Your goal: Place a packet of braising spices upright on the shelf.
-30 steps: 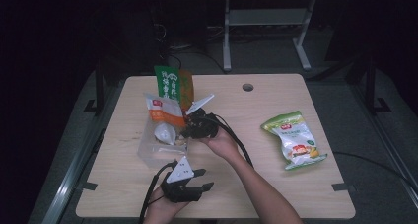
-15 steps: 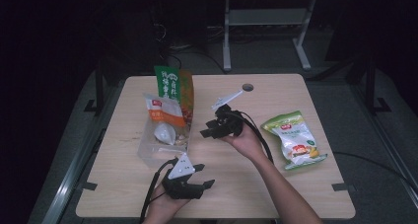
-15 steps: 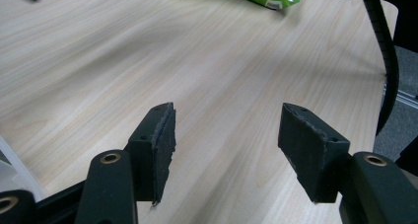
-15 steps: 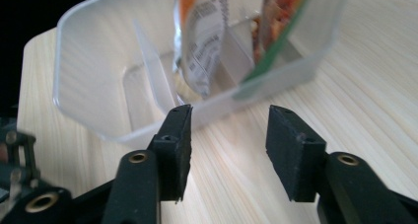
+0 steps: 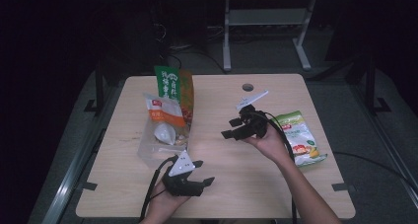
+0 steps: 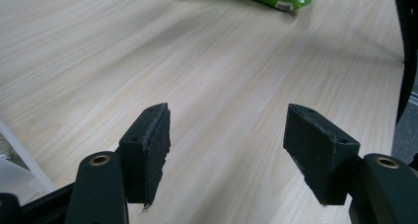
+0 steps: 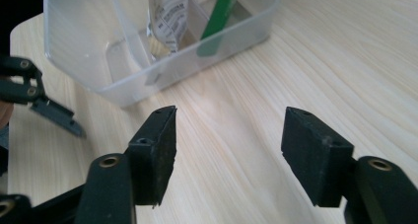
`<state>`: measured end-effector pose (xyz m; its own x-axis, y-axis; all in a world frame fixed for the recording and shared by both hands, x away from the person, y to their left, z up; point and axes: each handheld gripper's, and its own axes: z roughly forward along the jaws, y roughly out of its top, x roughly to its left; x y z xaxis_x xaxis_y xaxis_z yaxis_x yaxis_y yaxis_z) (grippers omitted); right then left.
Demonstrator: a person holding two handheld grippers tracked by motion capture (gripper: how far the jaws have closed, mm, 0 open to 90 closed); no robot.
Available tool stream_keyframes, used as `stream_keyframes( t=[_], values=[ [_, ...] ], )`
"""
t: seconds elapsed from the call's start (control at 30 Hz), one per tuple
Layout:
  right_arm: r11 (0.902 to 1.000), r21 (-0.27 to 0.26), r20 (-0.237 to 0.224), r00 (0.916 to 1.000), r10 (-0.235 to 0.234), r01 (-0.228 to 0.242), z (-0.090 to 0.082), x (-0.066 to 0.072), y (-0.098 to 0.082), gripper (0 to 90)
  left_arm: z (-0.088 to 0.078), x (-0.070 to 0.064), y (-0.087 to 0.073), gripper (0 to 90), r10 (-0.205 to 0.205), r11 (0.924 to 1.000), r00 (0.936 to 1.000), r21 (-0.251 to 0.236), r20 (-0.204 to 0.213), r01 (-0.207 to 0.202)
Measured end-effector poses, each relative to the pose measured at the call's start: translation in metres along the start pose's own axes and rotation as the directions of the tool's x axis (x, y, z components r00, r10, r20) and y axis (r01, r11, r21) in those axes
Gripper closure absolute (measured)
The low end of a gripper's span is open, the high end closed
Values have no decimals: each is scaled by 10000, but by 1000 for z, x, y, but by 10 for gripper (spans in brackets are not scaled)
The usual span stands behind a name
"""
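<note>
On the table (image 5: 246,179), seen from above, a clear box (image 5: 156,145) holds two snack bags upright, the orange bag (image 5: 162,113) and the green bag (image 5: 173,86). A third snack bag (image 5: 299,137) lies flat just beside the right gripper (image 5: 235,128), likely next to be packed. Between the left gripper's (image 6: 226,152) own jaws, which have just been opening, is bare wood. The right gripper's view looks back at the box; its jaws, also just opening, stand wide and empty.
</note>
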<state>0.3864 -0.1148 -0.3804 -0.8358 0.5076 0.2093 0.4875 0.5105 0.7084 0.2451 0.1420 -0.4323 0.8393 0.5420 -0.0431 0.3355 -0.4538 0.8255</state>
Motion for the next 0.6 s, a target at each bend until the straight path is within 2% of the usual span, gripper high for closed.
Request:
stream_keyframes(
  t=[0.07,0.23,0.4,0.6],
  values=[
    [10000,77,127,9999,61,-62,-6,-1,-3,361,1,0,0,334,-124,9999,9999,-4,22,124],
    [9995,26,396,9987,326,-327,-21,-3,-14,343,0,1,-1,322,-91,10000,9999,-10,58,91],
    [9992,160,809,9961,348,-362,-36,-9,-32,325,-2,2,-1,321,-25,10000,10000,-29,41,25],
    [9965,168,1139,9903,799,-823,-55,-15,-53,319,-1,1,0,321,-64,9999,9999,-95,84,65]
  ],
)
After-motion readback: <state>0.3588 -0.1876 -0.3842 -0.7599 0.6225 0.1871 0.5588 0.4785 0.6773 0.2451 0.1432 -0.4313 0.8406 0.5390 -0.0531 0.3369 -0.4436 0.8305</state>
